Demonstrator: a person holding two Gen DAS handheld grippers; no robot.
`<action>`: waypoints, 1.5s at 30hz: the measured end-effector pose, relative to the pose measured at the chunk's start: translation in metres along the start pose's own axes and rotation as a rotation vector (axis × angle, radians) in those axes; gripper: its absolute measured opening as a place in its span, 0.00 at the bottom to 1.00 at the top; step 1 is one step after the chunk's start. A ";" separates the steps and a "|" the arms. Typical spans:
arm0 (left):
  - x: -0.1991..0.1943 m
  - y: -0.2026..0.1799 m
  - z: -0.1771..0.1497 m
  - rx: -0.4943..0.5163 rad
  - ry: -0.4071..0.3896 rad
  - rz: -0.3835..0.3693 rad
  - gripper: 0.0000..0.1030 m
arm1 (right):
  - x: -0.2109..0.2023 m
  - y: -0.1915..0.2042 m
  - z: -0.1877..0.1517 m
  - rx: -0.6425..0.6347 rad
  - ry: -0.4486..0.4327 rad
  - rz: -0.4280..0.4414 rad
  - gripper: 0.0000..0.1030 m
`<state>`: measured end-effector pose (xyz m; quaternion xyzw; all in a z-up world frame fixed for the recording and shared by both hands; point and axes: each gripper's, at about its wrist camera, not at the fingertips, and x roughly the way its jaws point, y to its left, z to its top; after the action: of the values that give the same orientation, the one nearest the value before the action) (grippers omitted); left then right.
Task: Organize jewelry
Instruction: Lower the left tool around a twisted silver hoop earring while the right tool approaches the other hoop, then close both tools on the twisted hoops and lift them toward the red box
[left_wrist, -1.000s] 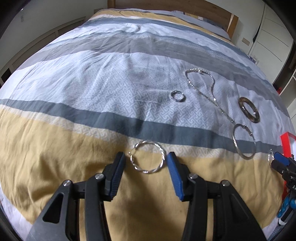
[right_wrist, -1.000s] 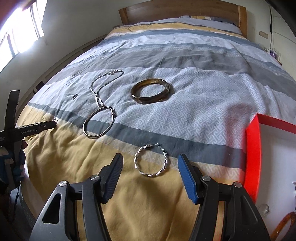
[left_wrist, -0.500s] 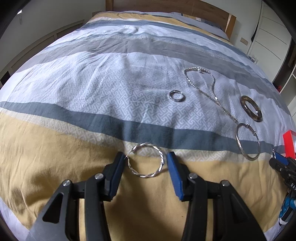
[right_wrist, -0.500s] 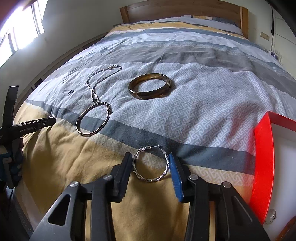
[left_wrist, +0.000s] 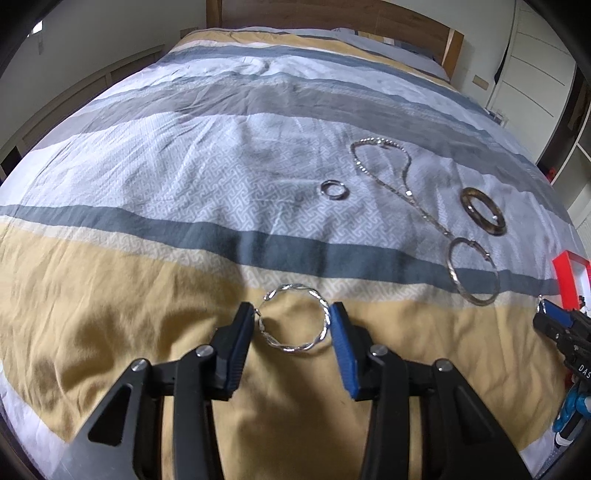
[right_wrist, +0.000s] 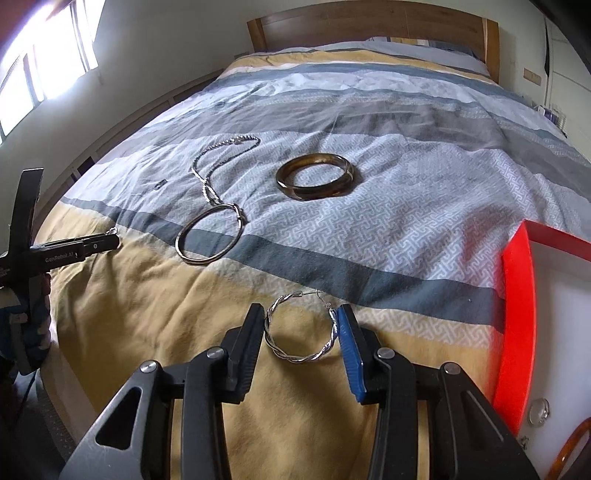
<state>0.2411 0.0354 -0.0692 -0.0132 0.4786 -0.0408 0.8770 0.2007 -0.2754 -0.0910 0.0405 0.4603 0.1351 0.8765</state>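
My left hand-held gripper (left_wrist: 291, 323) is clamped on a twisted silver hoop earring (left_wrist: 295, 318), pads touching both sides, over the yellow band of the duvet (left_wrist: 110, 314). My right hand-held gripper (right_wrist: 302, 325) is clamped on the matching twisted hoop (right_wrist: 301, 330) the same way, black pad on one side, blue pad on the other. Can't tell if either hoop is lifted off the fabric or resting on it.

Left wrist view only: small silver ring (left_wrist: 333, 189) on the patterned white stripe, clearly visible; in the right view that spot is just a tiny dark speck. It also shows my right hand-held gripper at the right edge, with a corner of the red box (left_wrist: 567, 275) beyond it.

Right wrist view only: inside of the red box (right_wrist: 517, 314), white lining, a small clear stud (right_wrist: 540, 411) and an amber curved piece (right_wrist: 569, 446) at the corner, cut off by the frame. My left hand-held gripper shows at the left edge.

Both views: brown bangle (right_wrist: 314, 181) (left_wrist: 483, 216), beaded silver chain (right_wrist: 218, 162) (left_wrist: 388, 173) touching a plain large silver hoop (right_wrist: 209, 235) (left_wrist: 472, 271), which lies across the dark grey stripe. Wooden headboard (right_wrist: 369, 29) far back. Nothing between the clamped hoops and the box.
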 end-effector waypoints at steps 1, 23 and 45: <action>-0.004 -0.001 0.000 0.000 -0.004 -0.002 0.38 | -0.003 0.001 -0.001 -0.001 -0.004 0.001 0.39; -0.116 -0.104 -0.009 0.146 -0.104 -0.197 0.38 | -0.116 -0.039 -0.034 0.071 -0.141 -0.074 0.39; -0.091 -0.366 -0.014 0.469 -0.004 -0.412 0.38 | -0.146 -0.182 -0.058 0.141 -0.121 -0.179 0.39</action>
<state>0.1584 -0.3213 0.0224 0.0929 0.4418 -0.3269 0.8303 0.1110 -0.4932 -0.0439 0.0688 0.4169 0.0211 0.9061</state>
